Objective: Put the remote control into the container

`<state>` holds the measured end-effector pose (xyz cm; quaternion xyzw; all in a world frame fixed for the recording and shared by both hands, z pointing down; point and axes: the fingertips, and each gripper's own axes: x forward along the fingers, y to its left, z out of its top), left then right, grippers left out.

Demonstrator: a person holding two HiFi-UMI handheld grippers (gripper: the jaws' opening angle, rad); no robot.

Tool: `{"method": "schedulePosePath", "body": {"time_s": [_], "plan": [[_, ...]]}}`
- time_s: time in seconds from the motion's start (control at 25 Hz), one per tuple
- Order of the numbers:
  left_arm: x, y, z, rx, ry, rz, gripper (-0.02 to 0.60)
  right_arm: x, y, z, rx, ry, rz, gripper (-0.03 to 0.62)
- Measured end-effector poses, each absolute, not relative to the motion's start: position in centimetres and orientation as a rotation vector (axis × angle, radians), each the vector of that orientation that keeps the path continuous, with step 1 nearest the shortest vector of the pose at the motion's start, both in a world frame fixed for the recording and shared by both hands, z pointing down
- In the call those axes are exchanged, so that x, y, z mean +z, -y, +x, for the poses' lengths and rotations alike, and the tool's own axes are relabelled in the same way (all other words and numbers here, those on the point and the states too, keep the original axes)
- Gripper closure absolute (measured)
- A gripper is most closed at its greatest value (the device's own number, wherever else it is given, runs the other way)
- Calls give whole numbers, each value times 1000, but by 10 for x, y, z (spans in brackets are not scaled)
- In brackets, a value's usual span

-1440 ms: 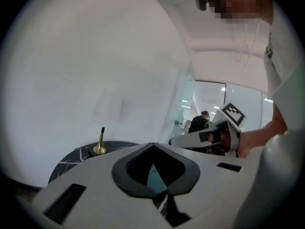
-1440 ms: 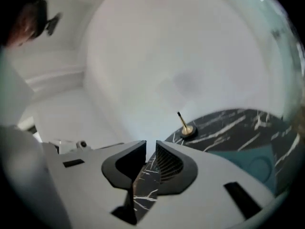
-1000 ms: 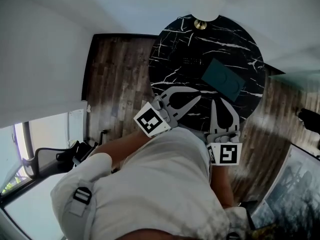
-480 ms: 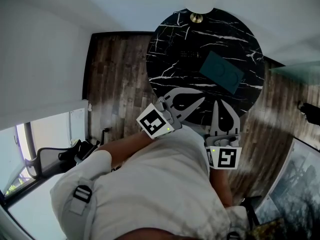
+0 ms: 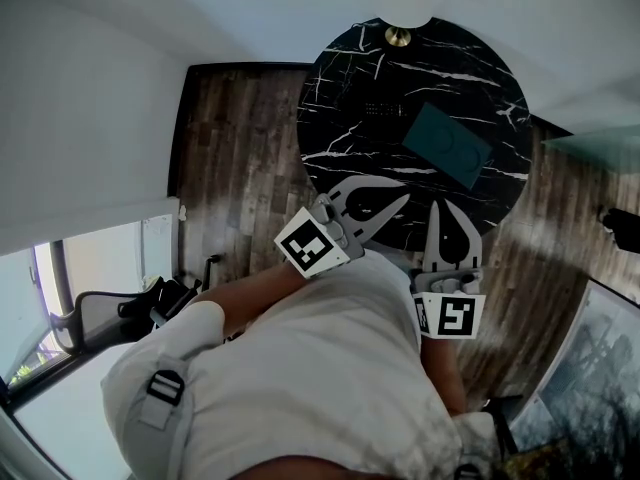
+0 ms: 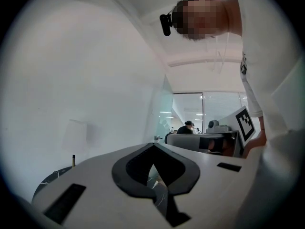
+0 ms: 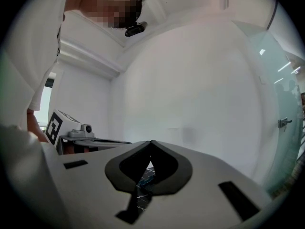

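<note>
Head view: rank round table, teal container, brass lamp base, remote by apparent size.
1. round table
2. teal container
3. remote and brass lamp base: too close to call; the remote barely shows on the black top.

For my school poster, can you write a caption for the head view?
Left gripper and right gripper, both shut, at the edge of a black table bearing a teal container.

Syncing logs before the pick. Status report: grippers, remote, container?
Left gripper shut, empty. Right gripper shut, empty. Dark remote control untouched on round black marble table, left of teal rectangular container. Nothing seen in the way.
</note>
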<state>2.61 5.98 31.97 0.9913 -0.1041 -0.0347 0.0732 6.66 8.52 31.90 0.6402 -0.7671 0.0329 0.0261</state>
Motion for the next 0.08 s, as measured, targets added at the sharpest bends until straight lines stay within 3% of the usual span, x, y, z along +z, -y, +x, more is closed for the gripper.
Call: {"method": "schedulePosePath", "body": {"time_s": [0.08], "plan": [[320, -60, 26, -100, 314, 2974, 575, 319, -85, 65, 104, 2376, 1974, 586]]}}
